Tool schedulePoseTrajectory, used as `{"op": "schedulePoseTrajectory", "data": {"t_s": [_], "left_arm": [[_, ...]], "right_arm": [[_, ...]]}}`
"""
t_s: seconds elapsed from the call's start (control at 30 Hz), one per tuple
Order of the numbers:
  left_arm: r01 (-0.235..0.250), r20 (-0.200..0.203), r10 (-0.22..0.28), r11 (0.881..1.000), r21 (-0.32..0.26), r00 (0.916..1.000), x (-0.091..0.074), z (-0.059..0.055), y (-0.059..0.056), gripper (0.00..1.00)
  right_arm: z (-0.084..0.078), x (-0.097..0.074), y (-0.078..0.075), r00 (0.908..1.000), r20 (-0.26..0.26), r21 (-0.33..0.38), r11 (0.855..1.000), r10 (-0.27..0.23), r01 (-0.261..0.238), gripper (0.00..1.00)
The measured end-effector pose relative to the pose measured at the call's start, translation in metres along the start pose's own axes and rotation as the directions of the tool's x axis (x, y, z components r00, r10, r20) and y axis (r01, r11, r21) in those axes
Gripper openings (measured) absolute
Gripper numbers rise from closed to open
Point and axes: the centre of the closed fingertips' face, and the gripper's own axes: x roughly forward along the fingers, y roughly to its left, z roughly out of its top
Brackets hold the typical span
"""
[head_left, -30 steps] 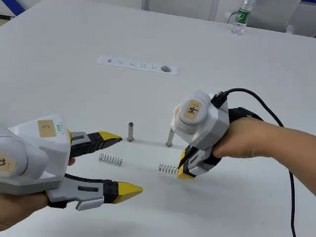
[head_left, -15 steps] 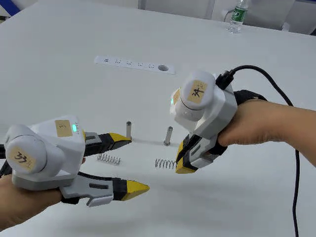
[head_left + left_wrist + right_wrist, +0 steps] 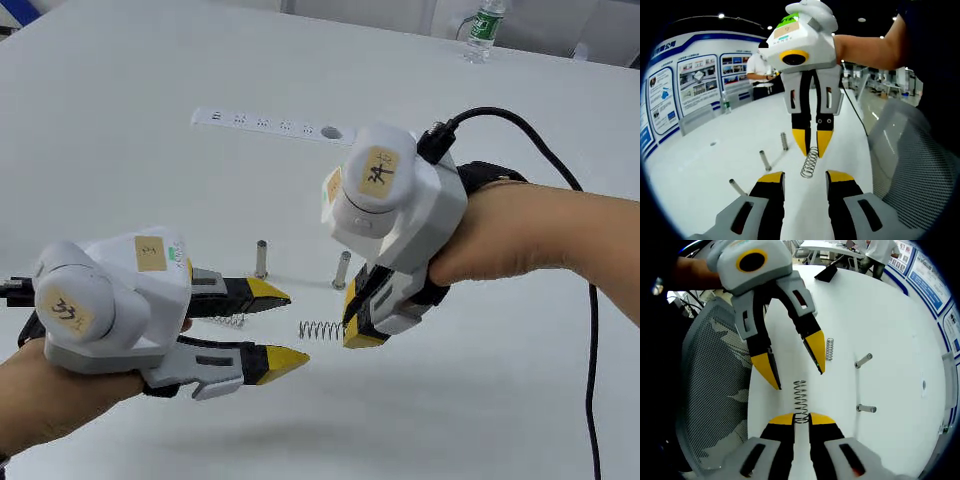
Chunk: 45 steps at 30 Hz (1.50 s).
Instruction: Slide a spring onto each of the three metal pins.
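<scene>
The task is at its start, as none of the pins wears a spring yet. On the left, the left gripper (image 3: 282, 326) hovers low over the white table (image 3: 120, 150) with its jaws wide apart and nothing between them. Just behind its upper jaw a loose spring (image 3: 228, 320) lies flat on the table, partly hidden and untouched. Further on stand the pins (image 3: 764, 160). The left gripper view shows three of them in a loose row, all upright and all bare. Right of them is the held spring (image 3: 320, 330), near the front pin but apart from it. Its long axis runs roughly level with the table. Its free end points left toward the open jaws of the left gripper, and its other end is pinched in the right gripper (image 3: 352, 330), whose jaws are closed on the last coils. Whether the free end touches the table cannot be told. By my reading, this spring has to be turned from lying to upright, in line with a pin, before it can slide on, so all three pins are left to do.
</scene>
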Motion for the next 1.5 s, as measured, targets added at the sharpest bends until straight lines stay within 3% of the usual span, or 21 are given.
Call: {"op": "schedulePoseTrajectory", "data": {"t_s": [0.43, 0.53, 0.73, 1.2, 1.5], "left_arm": [[0.035, -0.004, -0.035, 0.999, 0.028, 0.9994, 0.006, 0.001, -0.006, 0.20], [0.044, -0.018, -0.043, 0.997, 0.055, 0.9989, 0.008, -0.001, -0.008, 0.13], [0.044, -0.038, -0.040, 0.995, 0.092, 0.9985, 0.010, -0.004, -0.009, 0.12], [0.034, -0.030, -0.031, 0.995, 0.099, 0.9991, 0.011, -0.003, -0.008, 0.11], [0.026, -0.012, -0.025, 0.994, 0.106, 0.9996, 0.009, 0.001, -0.006, 0.10]], "right_arm": [[0.006, -0.002, 0.005, 0.9999, -0.011, -0.041, 0.999, 0.011, -0.011, 0.12], [0.007, -0.004, 0.007, 0.9999, -0.011, -0.051, 0.999, 0.011, -0.012, 0.12], [0.011, -0.010, 0.007, 1.0000, -0.008, -0.068, 0.998, 0.004, -0.004, 0.12], [0.048, -0.033, 0.010, 0.9953, 0.097, -0.108, 0.994, -0.009, 0.020, 0.12], [0.053, -0.033, 0.013, 0.9931, 0.117, -0.135, 0.991, -0.009, 0.025, 0.15]]}}
